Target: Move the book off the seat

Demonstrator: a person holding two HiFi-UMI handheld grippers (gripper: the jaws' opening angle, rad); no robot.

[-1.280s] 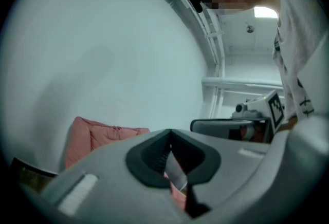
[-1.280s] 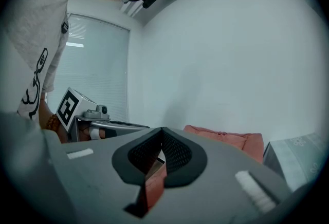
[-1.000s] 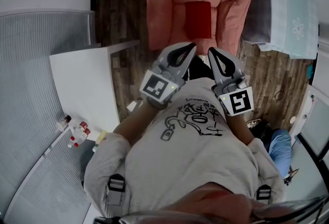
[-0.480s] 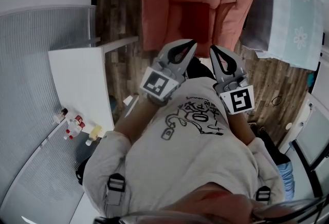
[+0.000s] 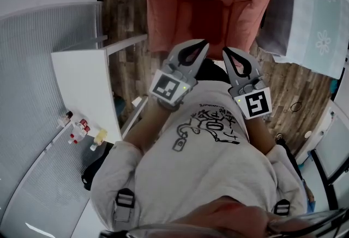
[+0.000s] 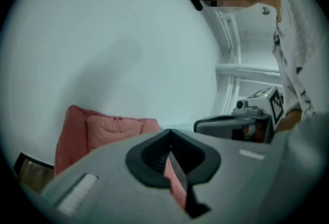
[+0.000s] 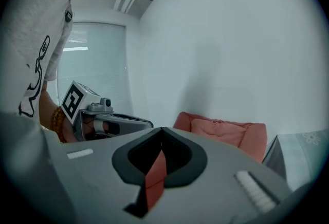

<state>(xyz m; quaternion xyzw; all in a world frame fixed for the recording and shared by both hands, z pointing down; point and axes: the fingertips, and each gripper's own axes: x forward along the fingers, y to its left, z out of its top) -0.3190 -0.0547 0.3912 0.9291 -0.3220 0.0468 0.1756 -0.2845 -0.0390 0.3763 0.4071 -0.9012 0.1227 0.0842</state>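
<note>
We held our left gripper [image 5: 200, 46] and right gripper [image 5: 226, 52] squeezed shut and empty just in front of the chair [image 5: 163, 7], with the book [image 5: 210, 18] lying on its seat, and we feared closed jaws would only bump the book, not grab it.

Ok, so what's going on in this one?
A person stands facing a salmon-pink armchair, holding the left gripper and the right gripper side by side in front of the torso, both pointed at the chair. Both sets of jaws are shut and hold nothing. A dark red book lies on the seat ahead of the tips, untouched. A white table stands to the person's left.
</note>
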